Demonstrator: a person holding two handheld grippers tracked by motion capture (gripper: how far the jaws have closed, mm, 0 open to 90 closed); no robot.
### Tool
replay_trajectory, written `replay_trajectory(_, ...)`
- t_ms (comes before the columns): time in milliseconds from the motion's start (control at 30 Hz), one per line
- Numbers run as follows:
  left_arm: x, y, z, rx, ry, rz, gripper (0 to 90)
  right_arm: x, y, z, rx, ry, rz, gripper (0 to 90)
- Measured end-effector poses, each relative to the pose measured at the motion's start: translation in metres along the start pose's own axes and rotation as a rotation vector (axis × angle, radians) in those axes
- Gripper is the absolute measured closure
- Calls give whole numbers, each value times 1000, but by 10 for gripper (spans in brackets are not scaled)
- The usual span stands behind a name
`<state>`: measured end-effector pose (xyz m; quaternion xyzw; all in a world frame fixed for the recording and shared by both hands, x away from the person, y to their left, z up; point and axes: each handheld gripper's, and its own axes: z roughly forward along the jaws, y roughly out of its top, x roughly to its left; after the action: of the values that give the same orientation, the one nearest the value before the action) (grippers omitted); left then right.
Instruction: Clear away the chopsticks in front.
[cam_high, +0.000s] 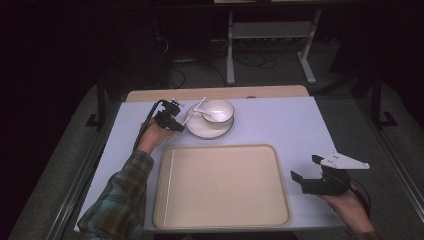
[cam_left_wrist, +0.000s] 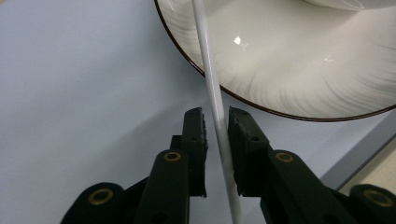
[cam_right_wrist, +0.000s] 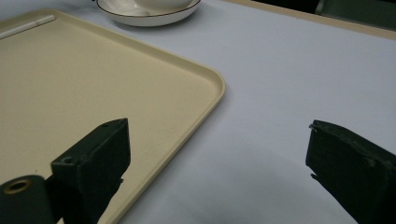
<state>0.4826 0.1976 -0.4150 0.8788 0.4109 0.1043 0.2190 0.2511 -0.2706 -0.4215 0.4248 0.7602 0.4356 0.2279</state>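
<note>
- In the left gripper view, a thin white stick (cam_left_wrist: 215, 100) is seen running between the two black jaws of the left gripper (cam_left_wrist: 216, 122), its far end lying across the rim of a white plate (cam_left_wrist: 289, 70) just ahead of the jaw tips.
- The jaws are drawn in narrowly around the stick; one pad seems to touch it while a sliver of gap is left at the other, so a firm pinch cannot be confirmed.
- The plate's dark edge line and faint ribbed pattern are made out at this close range; in the high view they are too small to be told.
- From the high view, the left gripper (cam_high: 172, 119) is placed at the plate's (cam_high: 200, 129) near-left edge, and the stick (cam_high: 189, 119) is seen slanting from the gripper up over the plate.
- A white bowl (cam_high: 218, 111) is shown standing on the plate, beyond the left gripper; a white spoon (cam_high: 206, 113) rests in it with its handle over the rim.
- A beige tray (cam_high: 222, 186) lies between the two grippers, near the left gripper and just beside the right gripper (cam_high: 307, 175).
- A second thin white stick (cam_high: 169, 182) lies in the tray along its left wall.
- In the right gripper view, the right gripper (cam_right_wrist: 218, 154) is seen with jaws spread wide over bare table (cam_right_wrist: 299, 84), nothing between them, and the tray's corner (cam_right_wrist: 205, 79) lies beside one jaw.
</note>
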Motion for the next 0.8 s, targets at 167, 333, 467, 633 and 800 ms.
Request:
replay_trajectory(167,1,0,0,10,0,-14,831,0,0,0,-1,0,0,61)
replay_trajectory(333,1,0,-1,18,13,-39,848,0,0,0,-1,0,-1,62)
replay_trajectory(467,1,-1,-2,10,2,-59,852,0,0,0,0,-2,-1,61)
replay_trajectory(633,2,-2,-6,-7,-14,-72,856,0,0,0,-1,-1,-1,61)
replay_trajectory(800,3,-6,-15,-22,-30,-85,857,0,0,0,-2,-1,-1,61)
